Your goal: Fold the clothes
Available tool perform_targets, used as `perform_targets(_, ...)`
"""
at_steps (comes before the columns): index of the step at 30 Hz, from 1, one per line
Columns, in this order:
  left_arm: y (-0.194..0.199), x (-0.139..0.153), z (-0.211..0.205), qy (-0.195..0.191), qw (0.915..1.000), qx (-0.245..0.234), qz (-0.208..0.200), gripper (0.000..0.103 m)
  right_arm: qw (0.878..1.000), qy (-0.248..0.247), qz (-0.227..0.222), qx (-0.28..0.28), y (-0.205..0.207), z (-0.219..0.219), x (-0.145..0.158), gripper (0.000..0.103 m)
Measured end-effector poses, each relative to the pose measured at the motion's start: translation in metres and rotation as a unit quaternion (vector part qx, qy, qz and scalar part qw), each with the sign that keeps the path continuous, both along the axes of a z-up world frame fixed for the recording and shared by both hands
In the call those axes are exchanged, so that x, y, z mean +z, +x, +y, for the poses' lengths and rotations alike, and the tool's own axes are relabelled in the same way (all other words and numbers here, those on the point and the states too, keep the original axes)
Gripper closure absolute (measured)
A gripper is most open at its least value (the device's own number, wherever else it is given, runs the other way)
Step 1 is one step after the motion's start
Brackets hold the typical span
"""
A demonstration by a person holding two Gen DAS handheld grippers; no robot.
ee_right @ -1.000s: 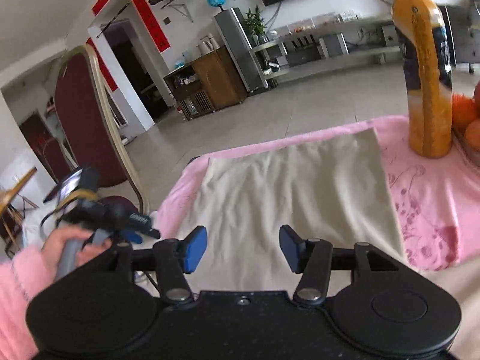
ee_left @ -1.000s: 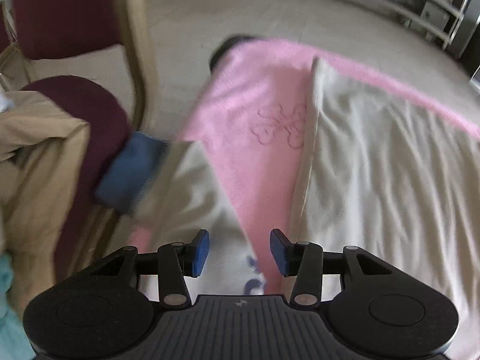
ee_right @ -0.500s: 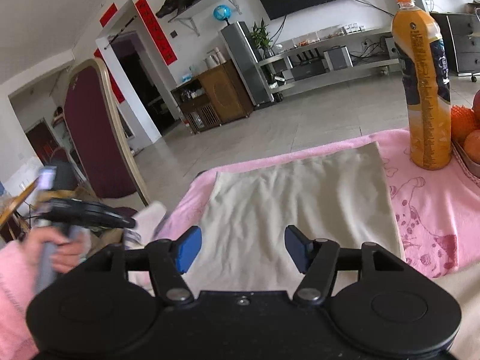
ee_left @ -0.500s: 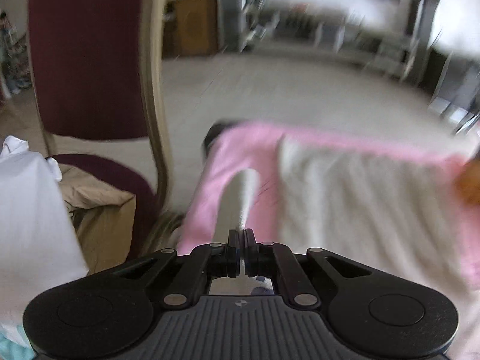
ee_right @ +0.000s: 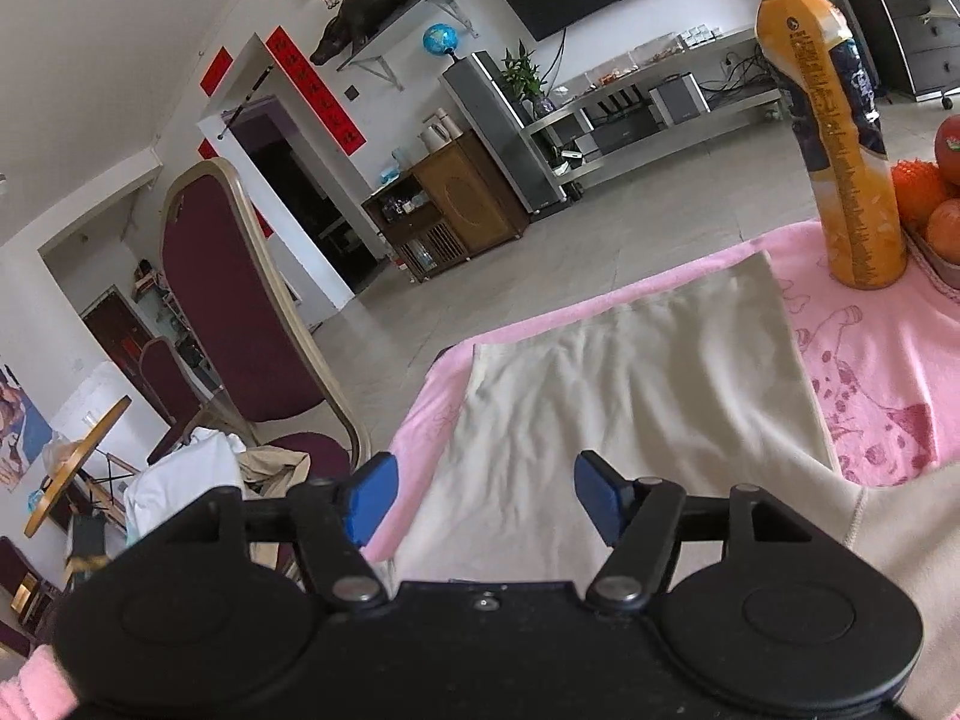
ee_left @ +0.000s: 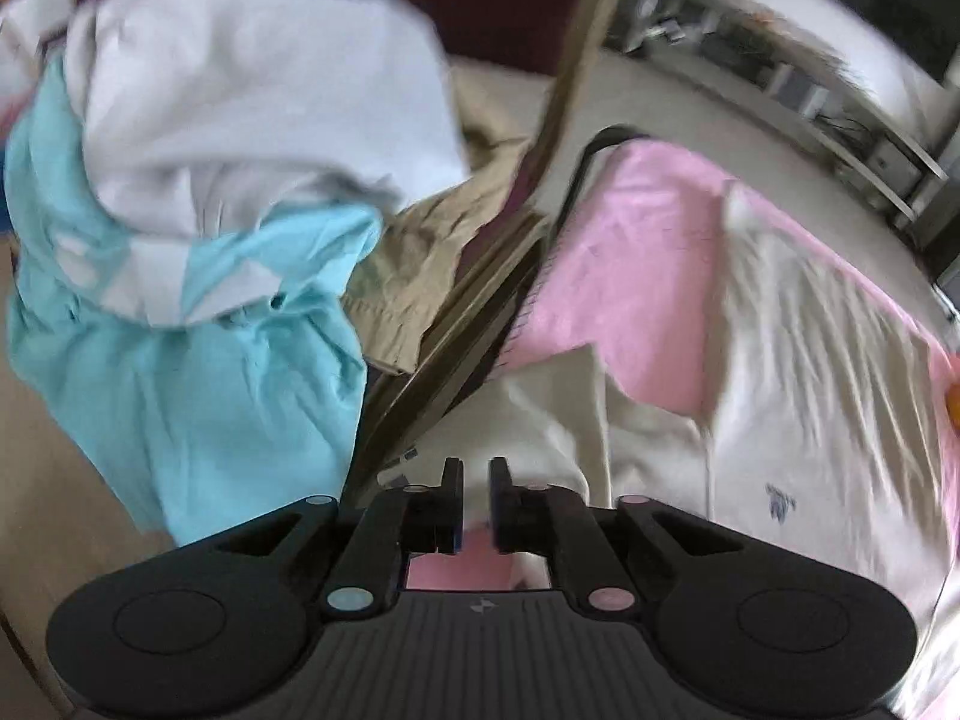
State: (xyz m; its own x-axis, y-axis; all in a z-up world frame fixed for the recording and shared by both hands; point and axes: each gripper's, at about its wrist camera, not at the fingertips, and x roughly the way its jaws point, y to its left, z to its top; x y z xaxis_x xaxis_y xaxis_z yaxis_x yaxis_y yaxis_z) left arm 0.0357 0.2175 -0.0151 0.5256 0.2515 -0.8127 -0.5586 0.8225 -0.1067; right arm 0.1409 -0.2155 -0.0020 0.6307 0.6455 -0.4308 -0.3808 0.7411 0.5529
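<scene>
Cream shirt (ee_right: 630,414): spread flat on pink blanket (ee_right: 870,384). Right gripper (ee_right: 486,495): jaws apart, lately widening, nothing between. Left gripper (ee_left: 476,501): jaws narrowly parted, lately reopening, nothing clamped. Clothes pile (ee_left: 198,228): left of shirt.

Right gripper (ee_right: 480,495) jaws have just been opening, blue pads apart, nothing between them. It hangs over a cream garment (ee_right: 630,396) spread flat on the pink cloth (ee_right: 870,372) covering the counter. Orange drink bottle (ee_right: 837,120) stands upright at far right, oranges (ee_right: 924,192) just beside it. Maroon chair (ee_right: 240,300) at left, clothes piled (ee_right: 240,468) on its seat.
</scene>
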Motion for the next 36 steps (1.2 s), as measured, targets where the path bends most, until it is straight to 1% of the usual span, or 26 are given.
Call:
perform_targets(1,-0.003,0.004,-0.009,0.017,0.9997,-0.016,-0.006,0.087,1.000,-0.002,-0.001,0.000,0.000,0.000,0.000,0.038)
perform_targets(3,-0.008,0.007,-0.027,0.043,0.9976,-0.053,-0.011,0.084,1.000,-0.003,-0.003,0.002,0.001,0.000,0.001,0.037)
perform_targets(4,-0.009,0.004,-0.036,0.042,0.9966,-0.071,-0.005,0.082,1.000,-0.004,-0.003,0.002,0.001,0.000,0.001,0.037)
perform_targets(6,-0.014,-0.006,-0.049,0.014,0.9958,-0.089,0.009,0.079,1.000,-0.002,-0.002,0.007,0.002,0.000,0.000,0.037)
perform_targets(8,-0.013,-0.021,-0.054,-0.038,0.9960,-0.077,0.023,0.076,1.000,-0.003,-0.002,0.013,0.003,0.002,0.000,0.037)
perform_targets(11,-0.007,-0.044,-0.054,-0.091,0.9948,-0.039,0.024,0.073,1.000,-0.011,-0.008,0.019,0.001,0.004,0.002,0.036)
perform_targets(13,-0.003,-0.054,-0.055,-0.099,0.9946,-0.022,0.022,0.073,1.000,-0.016,-0.013,0.022,-0.001,0.005,0.002,0.036)
perform_targets(15,0.002,-0.062,-0.056,-0.099,0.9945,-0.019,0.029,0.073,0.999,-0.019,-0.014,0.023,-0.002,0.005,0.002,0.036)
perform_targets(17,0.007,-0.069,-0.058,-0.095,0.9943,-0.022,0.045,0.076,0.999,-0.021,-0.012,0.021,-0.002,0.002,0.001,0.036)
perform_targets(18,0.009,-0.072,-0.058,-0.091,0.9942,-0.021,0.052,0.080,1.000,-0.020,-0.011,0.021,-0.001,0.001,0.001,0.036)
perform_targets(20,0.008,-0.072,-0.056,-0.084,0.9946,-0.020,0.057,0.097,1.000,-0.014,-0.008,0.020,0.000,-0.001,0.001,0.035)
perform_targets(21,0.007,-0.071,-0.055,-0.080,0.9950,-0.020,0.056,0.102,1.000,-0.011,-0.006,0.019,0.000,-0.002,0.001,0.035)
perform_targets(22,0.006,-0.068,-0.054,-0.073,0.9955,-0.021,0.057,0.103,1.000,-0.010,-0.006,0.019,0.000,-0.003,0.001,0.035)
perform_targets(25,0.004,-0.054,-0.057,-0.033,0.9967,-0.033,0.067,0.103,1.000,-0.011,-0.007,0.019,-0.001,-0.003,0.002,0.035)
perform_targets(26,0.003,-0.050,-0.059,-0.020,0.9964,-0.037,0.074,0.099,1.000,-0.012,-0.006,0.020,-0.001,-0.003,0.002,0.035)
perform_targets(27,0.003,-0.046,-0.062,-0.006,0.9958,-0.041,0.082,0.093,1.000,-0.012,-0.006,0.021,-0.001,-0.002,0.002,0.035)
perform_targets(29,0.004,-0.043,-0.067,0.009,0.9951,-0.044,0.088,0.061,1.000,-0.013,-0.005,0.022,-0.002,-0.002,0.001,0.035)
perform_targets(31,0.008,-0.046,-0.070,0.015,0.9957,-0.041,0.082,0.062,1.000,-0.014,-0.005,0.023,-0.002,-0.001,0.001,0.035)
perform_targets(34,0.017,-0.060,-0.072,0.013,0.9955,-0.029,0.089,0.062,1.000,-0.016,-0.004,0.025,-0.002,0.000,0.001,0.034)
perform_targets(36,0.023,-0.070,-0.071,0.014,0.9952,-0.017,0.095,0.066,0.999,-0.017,-0.003,0.027,-0.002,0.001,0.001,0.034)
